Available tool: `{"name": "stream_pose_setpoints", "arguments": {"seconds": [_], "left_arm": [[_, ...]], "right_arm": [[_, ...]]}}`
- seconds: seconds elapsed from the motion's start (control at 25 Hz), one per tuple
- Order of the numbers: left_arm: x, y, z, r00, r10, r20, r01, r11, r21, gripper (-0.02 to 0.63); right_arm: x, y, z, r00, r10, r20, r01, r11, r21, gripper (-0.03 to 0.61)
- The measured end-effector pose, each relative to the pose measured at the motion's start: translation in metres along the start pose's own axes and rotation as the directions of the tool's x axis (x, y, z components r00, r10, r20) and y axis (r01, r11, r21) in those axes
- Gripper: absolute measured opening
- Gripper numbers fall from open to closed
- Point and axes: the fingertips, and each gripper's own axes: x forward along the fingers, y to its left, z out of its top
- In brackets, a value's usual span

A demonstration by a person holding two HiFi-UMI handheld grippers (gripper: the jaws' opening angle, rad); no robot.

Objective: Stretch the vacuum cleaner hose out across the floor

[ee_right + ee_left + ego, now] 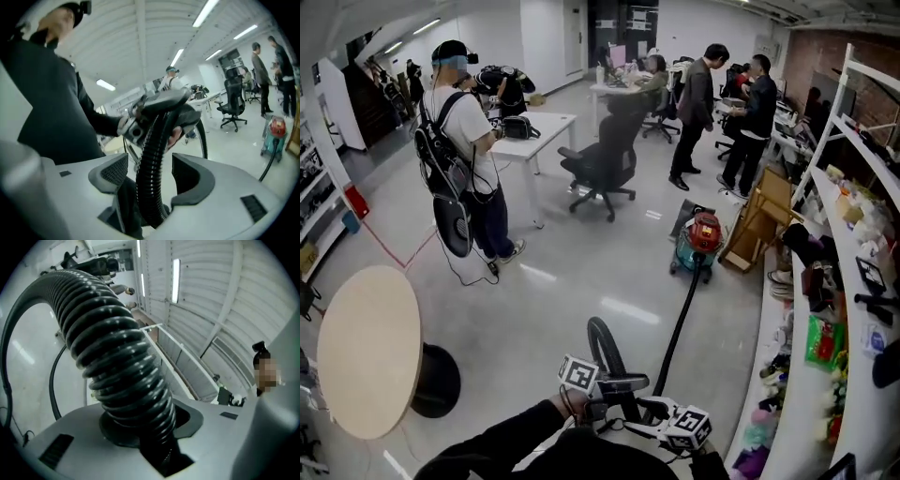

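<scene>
Item: hose (117,357), black, ribbed, flexible. Left gripper (140,427): jaws closed on the hose, ribs seated against the pads. Right gripper (149,171): jaws apart, the hose running up between them with a gap on each side, not clamped. Location: both grippers are close together in front of the person; from them the hose arches up in a loop, and a straight dark length runs away over the floor (581,272) to the vacuum cleaner (701,242), which stands near the shelving (825,309). Handling, as judged: light and springy, likely to curl back when released; the ribs give the pads purchase, so slipping is unlikely; the walls are soft, so a moderate squeeze should suffice. Recommended hold: across the ribs, near the free end, with the second gripper further along to guide the slack. Caution: a hard pull may drag or tip the vacuum cleaner.
</scene>
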Motion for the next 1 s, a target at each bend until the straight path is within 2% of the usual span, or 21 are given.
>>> {"name": "stream_pose_setpoints", "arguments": {"seconds": [0.04,0.12,0.2,0.28,0.36,0.44,0.48,0.52,0.6,0.64,0.76,0.8,0.92,1.0], "left_arm": [[0.01,-0.002,-0.022,0.999,0.022,-0.041,-0.02,0.999,0.034,0.145],[0.03,-0.006,-0.064,0.991,0.058,-0.121,-0.048,0.995,0.085,0.144],[0.048,-0.01,-0.102,0.976,0.087,-0.198,-0.063,0.991,0.12,0.143],[0.064,-0.013,-0.134,0.961,0.112,-0.254,-0.075,0.985,0.154,0.144],[0.074,-0.02,-0.162,0.948,0.123,-0.294,-0.066,0.978,0.198,0.144],[0.08,-0.032,-0.182,0.939,0.109,-0.325,-0.031,0.971,0.235,0.144],[0.082,-0.038,-0.191,0.934,0.099,-0.343,-0.009,0.967,0.255,0.144],[0.082,-0.044,-0.198,0.926,0.096,-0.365,0.011,0.96,0.28,0.144],[0.078,-0.053,-0.215,0.895,0.116,-0.431,0.047,0.936,0.35,0.144],[0.074,-0.055,-0.225,0.871,0.14,-0.471,0.064,0.917,0.393,0.144],[0.061,-0.052,-0.262,0.78,0.241,-0.577,0.12,0.848,0.517,0.144],[0.053,-0.048,-0.269,0.762,0.269,-0.589,0.129,0.828,0.545,0.144],[0.019,-0.038,-0.276,0.745,0.311,-0.59,0.144,0.788,0.598,0.146],[-0.007,-0.033,-0.295,0.744,0.345,-0.572,0.164,0.736,0.657,0.146]], "right_arm": [[-0.021,0.004,0.002,0.994,0.017,0.108,-0.025,0.997,0.07,0.279],[-0.068,0.004,0.006,0.949,0.016,0.314,-0.08,0.978,0.193,0.279],[-0.109,-0.009,0.004,0.901,-0.042,0.432,-0.1,0.949,0.299,0.278],[-0.132,-0.034,-0.012,0.888,-0.113,0.445,-0.089,0.908,0.409,0.276],[-0.138,-0.054,-0.028,0.892,-0.148,0.427,-0.112,0.843,0.527,0.276],[-0.132,-0.05,-0.02,0.875,-0.101,0.473,-0.237,0.762,0.602,0.279],[-0.127,-0.039,-0.011,0.863,-0.063,0.502,-0.305,0.728,0.615,0.303],[-0.12,-0.027,-0.004,0.857,-0.025,0.514,-0.349,0.706,0.616,0.338],[-0.103,-0.002,0.006,0.861,0.03,0.508,-0.381,0.7,0.604,0.349],[-0.095,0.006,0.011,0.864,0.042,0.502,-0.382,0.704,0.599,0.35],[-0.07,0.018,0.027,0.879,0.046,0.474,-0.357,0.723,0.591,0.35],[-0.059,0.021,0.03,0.889,0.042,0.455,-0.337,0.732,0.592,0.348],[-0.028,0.033,0.025,0.91,-0.003,0.415,-0.271,0.752,0.601,0.334],[-0.01,0.06,0.017,0.91,-0.001,0.415,-0.262,0.775,0.576,0.314]]}}
